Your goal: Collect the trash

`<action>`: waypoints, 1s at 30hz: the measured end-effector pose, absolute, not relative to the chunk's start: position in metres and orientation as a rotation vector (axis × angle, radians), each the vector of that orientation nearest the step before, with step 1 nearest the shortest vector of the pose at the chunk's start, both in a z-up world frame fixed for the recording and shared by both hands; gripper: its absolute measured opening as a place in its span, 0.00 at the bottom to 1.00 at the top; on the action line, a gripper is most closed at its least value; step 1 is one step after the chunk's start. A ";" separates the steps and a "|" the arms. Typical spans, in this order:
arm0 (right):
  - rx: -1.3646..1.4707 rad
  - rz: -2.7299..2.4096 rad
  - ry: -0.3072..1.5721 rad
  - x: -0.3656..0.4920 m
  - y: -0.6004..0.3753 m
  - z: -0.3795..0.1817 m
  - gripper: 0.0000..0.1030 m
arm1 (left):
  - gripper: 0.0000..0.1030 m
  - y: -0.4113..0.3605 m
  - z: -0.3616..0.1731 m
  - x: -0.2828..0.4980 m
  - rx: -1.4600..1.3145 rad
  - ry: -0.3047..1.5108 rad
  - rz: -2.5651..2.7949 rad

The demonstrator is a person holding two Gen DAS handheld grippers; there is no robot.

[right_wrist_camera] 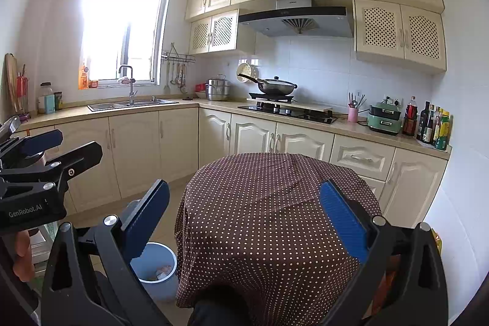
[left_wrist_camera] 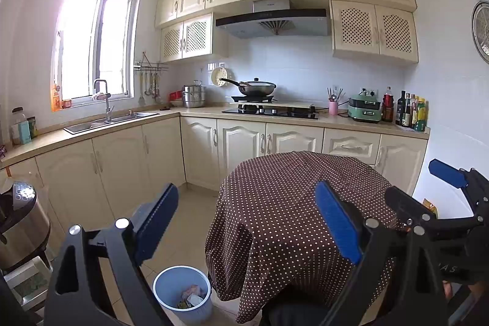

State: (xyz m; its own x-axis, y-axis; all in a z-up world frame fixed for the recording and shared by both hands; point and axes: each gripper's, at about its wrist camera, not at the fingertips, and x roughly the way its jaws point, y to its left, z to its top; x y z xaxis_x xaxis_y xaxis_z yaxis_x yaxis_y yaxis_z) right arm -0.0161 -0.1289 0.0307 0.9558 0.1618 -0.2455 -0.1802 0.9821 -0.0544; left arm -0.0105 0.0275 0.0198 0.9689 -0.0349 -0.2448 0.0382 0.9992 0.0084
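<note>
Cream kitchen cabinets fill my background. Both my left gripper [left_wrist_camera: 246, 222] and right gripper [right_wrist_camera: 244, 219] hang apart, holding nothing. Lower left, the blue bin [left_wrist_camera: 183, 294] holds trash [left_wrist_camera: 192, 295], partly hidden behind my finger in the right view.

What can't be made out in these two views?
- Bin contents: left view, too small to identify; right view, left finger covers the bin.
- Yellow item by the wall: hidden behind the table and the right gripper.
- Floor beyond table: hidden.
</note>
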 end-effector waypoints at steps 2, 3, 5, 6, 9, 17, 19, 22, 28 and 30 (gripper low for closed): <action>-0.077 0.173 0.243 -0.016 -0.129 0.031 0.93 | 0.87 0.027 0.019 -0.010 0.013 0.247 -0.036; -0.077 0.173 0.244 -0.016 -0.129 0.031 0.93 | 0.87 0.027 0.020 -0.010 0.013 0.248 -0.037; -0.076 0.171 0.245 -0.017 -0.129 0.030 0.93 | 0.87 0.027 0.019 -0.011 0.013 0.249 -0.037; -0.076 0.171 0.245 -0.017 -0.129 0.029 0.93 | 0.87 0.028 0.019 -0.011 0.013 0.250 -0.037; -0.075 0.169 0.247 -0.017 -0.130 0.028 0.93 | 0.87 0.029 0.017 -0.011 0.013 0.251 -0.039; -0.077 0.171 0.249 -0.018 -0.131 0.027 0.93 | 0.87 0.029 0.016 -0.011 0.014 0.252 -0.041; -0.079 0.172 0.249 -0.018 -0.131 0.027 0.93 | 0.87 0.029 0.016 -0.011 0.015 0.252 -0.041; -0.078 0.171 0.250 -0.018 -0.131 0.028 0.93 | 0.87 0.029 0.016 -0.011 0.013 0.253 -0.041; -0.078 0.172 0.252 -0.018 -0.131 0.028 0.93 | 0.87 0.029 0.016 -0.010 0.014 0.254 -0.042; -0.079 0.173 0.255 -0.018 -0.131 0.026 0.93 | 0.87 0.029 0.016 -0.010 0.015 0.255 -0.042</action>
